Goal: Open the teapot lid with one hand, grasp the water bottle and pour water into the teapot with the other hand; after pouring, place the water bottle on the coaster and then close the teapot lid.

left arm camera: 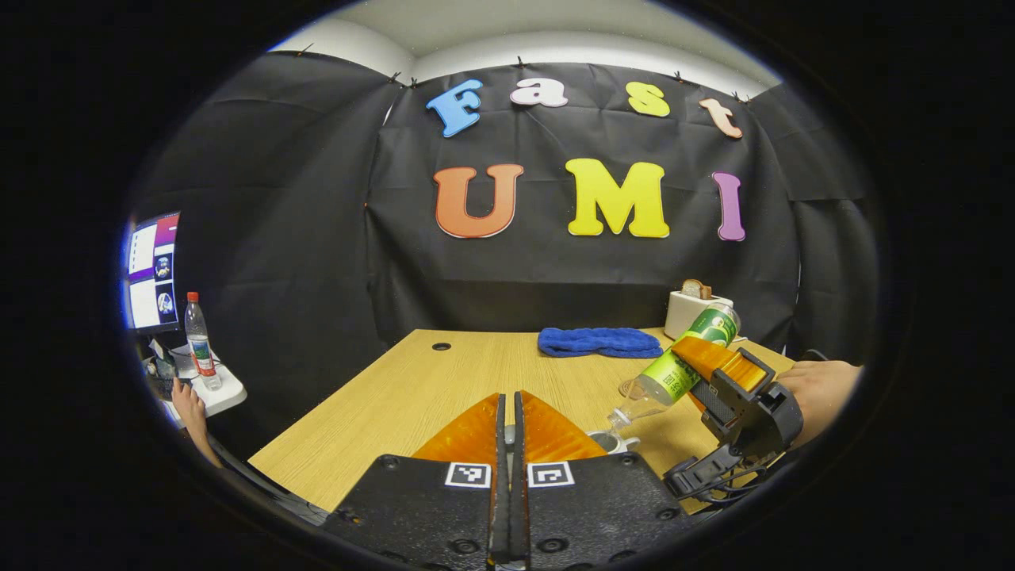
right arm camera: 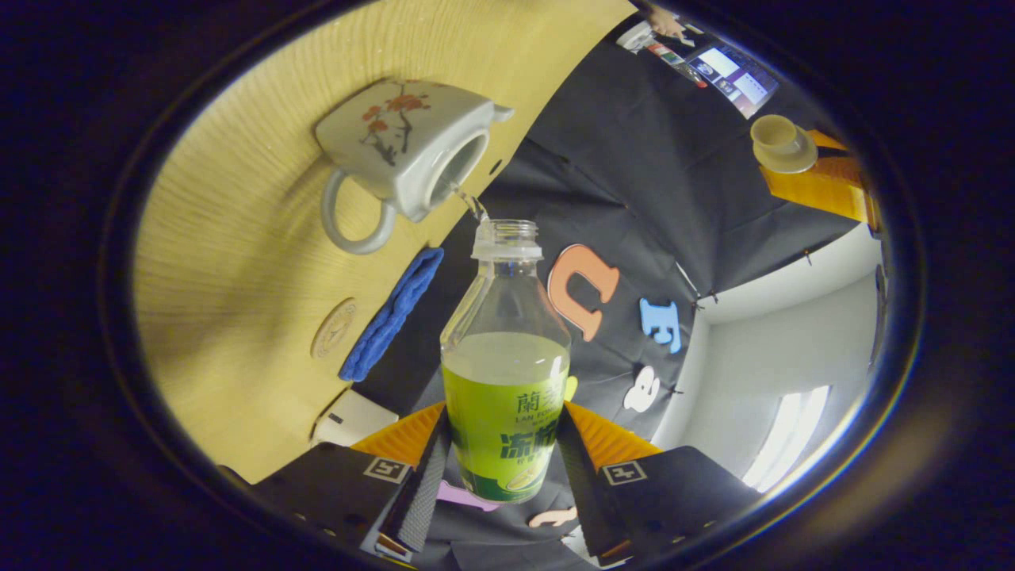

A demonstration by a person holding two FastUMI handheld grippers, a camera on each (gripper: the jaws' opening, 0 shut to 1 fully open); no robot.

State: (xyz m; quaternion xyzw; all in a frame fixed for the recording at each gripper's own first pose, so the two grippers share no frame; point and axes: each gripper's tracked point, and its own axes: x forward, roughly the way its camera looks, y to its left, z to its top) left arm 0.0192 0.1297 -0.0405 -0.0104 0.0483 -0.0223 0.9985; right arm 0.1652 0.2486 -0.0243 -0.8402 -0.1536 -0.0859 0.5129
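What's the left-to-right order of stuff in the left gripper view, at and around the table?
Monitor → red-capped bottle on the side shelf → blue cloth → teapot rim → tilted water bottle → right gripper → hand holding it.
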